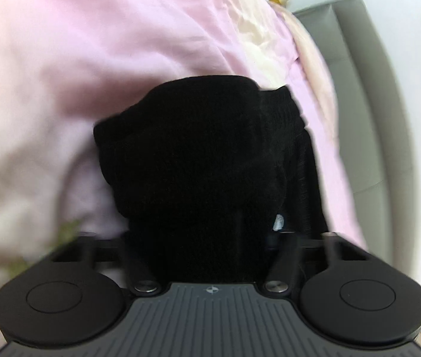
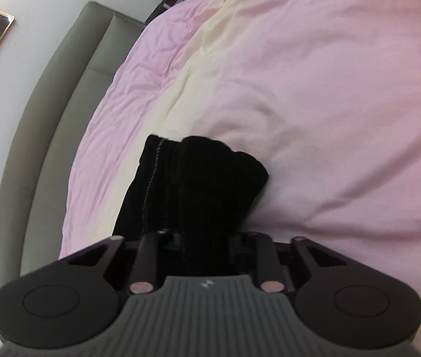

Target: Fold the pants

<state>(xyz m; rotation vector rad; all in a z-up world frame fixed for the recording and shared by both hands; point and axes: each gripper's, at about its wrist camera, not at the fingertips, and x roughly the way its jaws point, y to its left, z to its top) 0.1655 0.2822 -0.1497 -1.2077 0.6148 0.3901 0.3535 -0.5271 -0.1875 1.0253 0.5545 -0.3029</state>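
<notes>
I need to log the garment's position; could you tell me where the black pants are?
In both wrist views the black pants are bunched in front of the grippers, on the pink bedding.

Pants (image 1: pixel 198 160) bunched directly ahead of the left gripper (image 1: pixel 204 238), lying on the bed cover (image 1: pixel 91 59). Headboard (image 1: pixel 368 119) runs along the bed's right side in that view. In the right wrist view, pants (image 2: pixel 198 184) ahead of the right gripper (image 2: pixel 201 247), headboard (image 2: pixel 61 104) at left.
</notes>
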